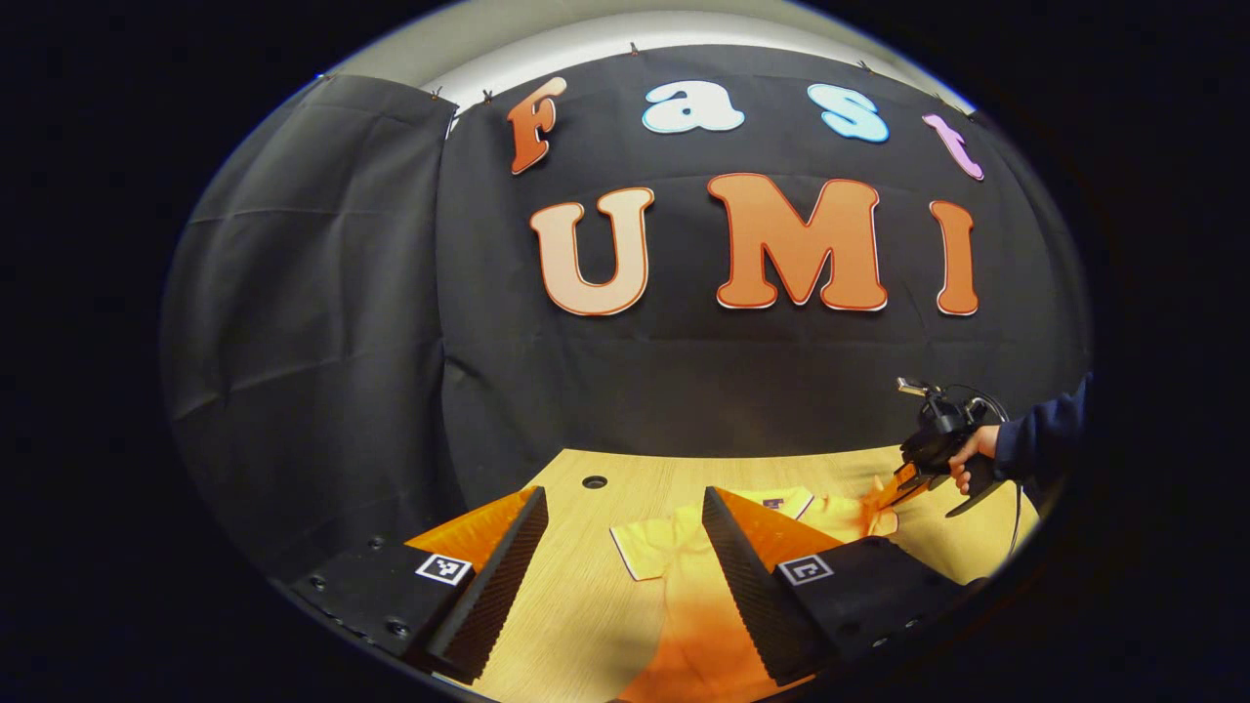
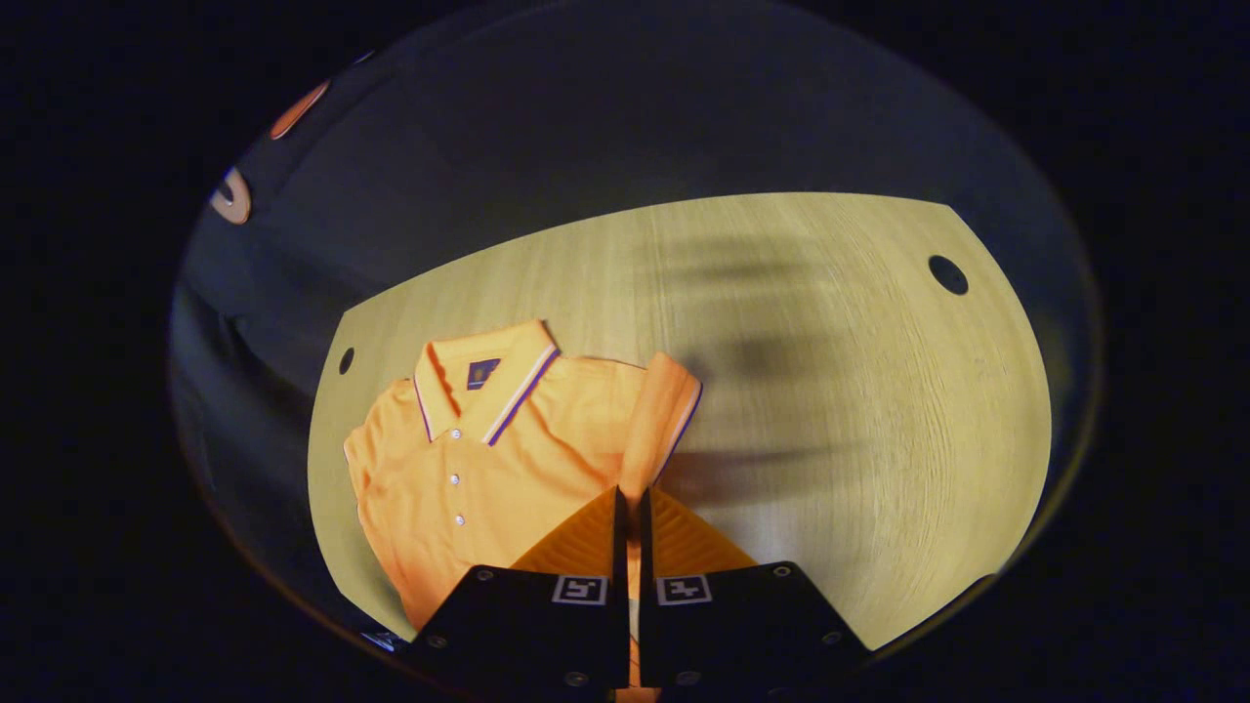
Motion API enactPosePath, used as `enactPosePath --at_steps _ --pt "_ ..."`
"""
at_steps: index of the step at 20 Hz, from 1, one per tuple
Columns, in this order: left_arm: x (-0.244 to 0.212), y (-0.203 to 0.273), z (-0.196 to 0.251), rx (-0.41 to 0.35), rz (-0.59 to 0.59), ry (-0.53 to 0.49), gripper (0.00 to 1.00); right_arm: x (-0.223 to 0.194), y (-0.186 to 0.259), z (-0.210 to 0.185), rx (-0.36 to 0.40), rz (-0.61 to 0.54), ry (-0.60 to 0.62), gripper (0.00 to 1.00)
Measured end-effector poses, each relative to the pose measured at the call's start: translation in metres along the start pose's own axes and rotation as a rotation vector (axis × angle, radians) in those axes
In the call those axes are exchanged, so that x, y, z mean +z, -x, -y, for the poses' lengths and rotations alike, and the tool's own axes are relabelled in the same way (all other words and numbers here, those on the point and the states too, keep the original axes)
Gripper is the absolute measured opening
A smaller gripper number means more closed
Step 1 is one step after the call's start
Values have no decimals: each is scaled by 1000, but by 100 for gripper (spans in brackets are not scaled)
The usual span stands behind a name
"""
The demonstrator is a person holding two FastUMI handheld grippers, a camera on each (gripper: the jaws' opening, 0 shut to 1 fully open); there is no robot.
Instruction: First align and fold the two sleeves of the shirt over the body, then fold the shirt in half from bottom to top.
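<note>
Pinching a fold of orange cloth, the right tool (image 2: 629,517) has its fingers drawn nearly together in the right gripper view, with a thin strip of the shirt's sleeve (image 2: 662,415) running up from between them. Just beyond, that sleeve is lifted and turned inward along the edge of the shirt (image 2: 488,459), which lies face up on the bench (image 2: 859,391), buttons and collar (image 2: 483,376) showing, collar toward the far side.

In the left gripper view, the left tool (image 1: 620,557) stands wide apart, holding nothing, hovering over the lower part of the shirt (image 1: 674,586). Farther off, the shirt's other sleeve (image 1: 640,547) lies spread flat on the wood, unfolded. At the far right, a hand in a dark sleeve (image 1: 1040,439) holds the right tool (image 1: 894,488) at the cloth.

By my reading, the task is early: one sleeve is mid-fold and not yet laid on the body, the other is untouched, and the bottom-to-top fold remains to be done.
</note>
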State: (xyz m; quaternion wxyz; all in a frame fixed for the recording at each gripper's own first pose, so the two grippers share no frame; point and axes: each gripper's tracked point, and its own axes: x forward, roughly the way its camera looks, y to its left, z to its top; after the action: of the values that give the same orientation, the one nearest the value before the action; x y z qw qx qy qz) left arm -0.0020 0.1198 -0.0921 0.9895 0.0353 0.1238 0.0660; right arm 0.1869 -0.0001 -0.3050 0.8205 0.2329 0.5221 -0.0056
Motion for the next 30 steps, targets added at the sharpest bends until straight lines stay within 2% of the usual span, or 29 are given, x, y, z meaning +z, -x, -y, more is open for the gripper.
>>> enactPosePath --at_steps 2,3,5,6,7,8,9,13,15,17,20,23,26,30 --pt "-5 -1 -5 9 -10 7 98 0 1 -26 57 5 4 5" --pt "-6 -2 -9 13 -15 10 98 -2 6 -41 103 -2 1 14" --pt "-12 -8 -13 25 -32 23 98 -4 12 -64 185 -11 2 22" --pt "-15 -12 -14 30 -46 30 98 -6 15 -68 203 -10 11 27" --pt "-16 -14 -17 41 -65 28 98 -6 20 -71 211 2 30 46" --pt "-18 -15 -16 49 -76 18 98 -5 24 -71 212 23 56 40" --pt "-18 -16 -17 58 -79 9 98 -3 28 -70 207 48 84 51" --pt "-21 -28 -16 26 -102 4 98 6 55 -61 151 154 161 75" --pt "-27 -51 -17 -14 -122 1 98 17 75 -61 126 232 162 84" --pt "-34 -78 -20 -53 -169 0 98 22 96 -59 87 297 133 89" --pt "-58 -118 -21 -131 -277 2 98 20 127 -54 19 382 106 91" --pt "-91 -157 -18 -206 -428 47 98 7 148 -49 -61 437 79 93" --pt "-132 -191 -16 -237 -591 51 98 -12 172 -40 -151 509 43 95" --pt "-198 -210 -2 -272 -910 91 98 -55 197 -41 -206 522 -22 98"
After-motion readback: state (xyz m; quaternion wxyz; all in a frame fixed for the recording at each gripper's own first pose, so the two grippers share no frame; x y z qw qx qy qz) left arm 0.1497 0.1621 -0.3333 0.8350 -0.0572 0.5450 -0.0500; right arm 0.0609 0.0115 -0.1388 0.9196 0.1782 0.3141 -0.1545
